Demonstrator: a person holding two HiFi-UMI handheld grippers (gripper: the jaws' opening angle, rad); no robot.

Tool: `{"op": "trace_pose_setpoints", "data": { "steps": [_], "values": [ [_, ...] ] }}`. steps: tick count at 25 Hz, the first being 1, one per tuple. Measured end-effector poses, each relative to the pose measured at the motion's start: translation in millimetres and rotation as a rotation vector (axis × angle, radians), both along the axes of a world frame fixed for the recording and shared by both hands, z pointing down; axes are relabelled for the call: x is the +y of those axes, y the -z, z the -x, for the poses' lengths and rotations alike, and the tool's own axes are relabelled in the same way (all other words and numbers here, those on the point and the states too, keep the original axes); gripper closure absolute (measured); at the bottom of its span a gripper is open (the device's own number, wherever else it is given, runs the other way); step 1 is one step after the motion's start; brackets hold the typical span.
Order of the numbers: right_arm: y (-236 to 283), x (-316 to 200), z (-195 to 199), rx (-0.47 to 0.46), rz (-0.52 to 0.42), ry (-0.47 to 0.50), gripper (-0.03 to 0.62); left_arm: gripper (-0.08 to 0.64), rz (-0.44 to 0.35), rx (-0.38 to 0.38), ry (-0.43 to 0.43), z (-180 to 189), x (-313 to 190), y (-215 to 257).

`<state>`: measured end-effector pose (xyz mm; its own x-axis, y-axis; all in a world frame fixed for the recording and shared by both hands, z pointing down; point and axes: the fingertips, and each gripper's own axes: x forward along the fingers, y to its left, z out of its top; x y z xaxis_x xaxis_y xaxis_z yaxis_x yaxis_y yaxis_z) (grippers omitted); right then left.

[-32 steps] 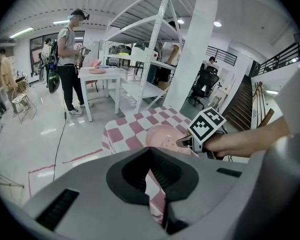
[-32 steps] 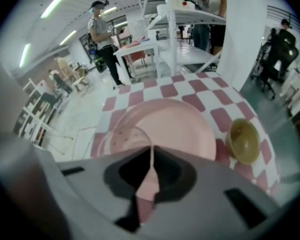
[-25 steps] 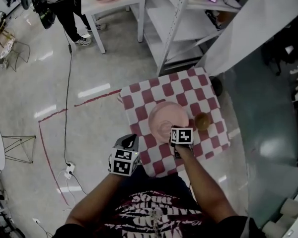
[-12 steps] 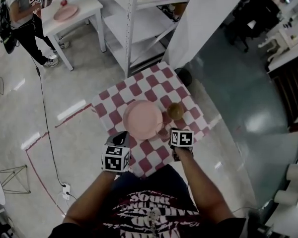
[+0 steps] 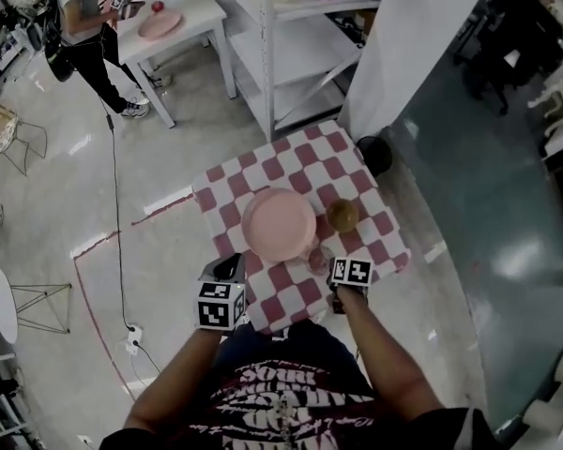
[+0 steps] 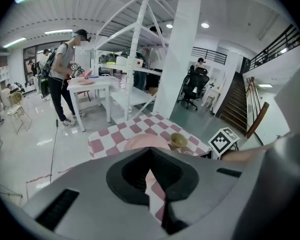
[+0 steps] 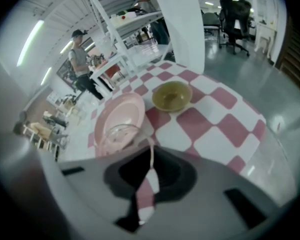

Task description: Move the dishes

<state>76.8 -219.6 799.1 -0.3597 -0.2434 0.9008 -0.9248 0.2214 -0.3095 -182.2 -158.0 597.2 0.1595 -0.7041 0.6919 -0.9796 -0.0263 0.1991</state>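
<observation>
1. Left tool [image 6: 151, 174]: jaws pressed together, nothing in them. Right tool [image 7: 149, 170]: narrowed to a slit, also empty. Both sit at the near edge of the checkered surface [image 5: 357, 172], lower centre of the head view.
2. All dishes are on the surface. The pink plate [image 5: 279, 223] is mid-frame and the olive bowl [image 5: 342, 216] is just right of it. The clear glass dish [image 5: 319, 259] is at the plate's lower-right rim, just ahead of the right tool. Can't tell if glass and plate touch.
3. Reads as the approach; nothing is gripped yet.
4. Open the jaws before coming down, since closed tips would only shove the glass dish.
5. Right tool on the glass dish: one jaw inside the rim, one outside. Glass is probably slick, so grip firmly and lift straight.
6. Left tool on the plate: the rim is low, so come in shallow from the plate's lower-left edge and keep it level.
7. Risk: a nudged plate could knock the olive bowl.
</observation>
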Motion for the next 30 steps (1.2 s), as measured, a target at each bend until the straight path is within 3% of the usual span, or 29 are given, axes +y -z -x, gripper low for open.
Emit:
{"op": "trace_pose_setpoints", "data": {
  "steps": [4,9,15,19,24,27,30],
  "values": [
    [-18.4,4.3,-15.2,0.011,0.008,0.058,0.549,0.534,0.021,-0.025,0.047,-19.1,25.0,-3.0],
    [-20.1,8.6,-13.7,-0.061,0.013,0.125,0.547,0.534,0.009,-0.059,0.110,-33.1,41.4,5.7],
    [-2.8,5.3,-8.9,-0.075,-0.046,0.204,0.548,0.534,-0.010,-0.077,0.140,-38.0,47.4,9.0],
    [17.0,3.8,-15.0,-0.092,-0.077,0.173,0.548,0.535,-0.034,-0.075,0.101,-42.0,38.5,15.8],
    [65.9,13.0,-7.0,-0.185,-0.160,0.105,0.548,0.534,-0.062,-0.076,-0.001,-38.5,26.1,24.6],
    [103.5,14.6,-3.3,-0.218,-0.257,0.047,0.550,0.534,-0.082,-0.067,-0.048,-29.2,19.2,28.7],
    [145.8,14.8,8.8,-0.221,-0.376,0.062,0.552,0.534,-0.111,-0.061,-0.086,-17.8,11.7,31.3]
  ]
}}
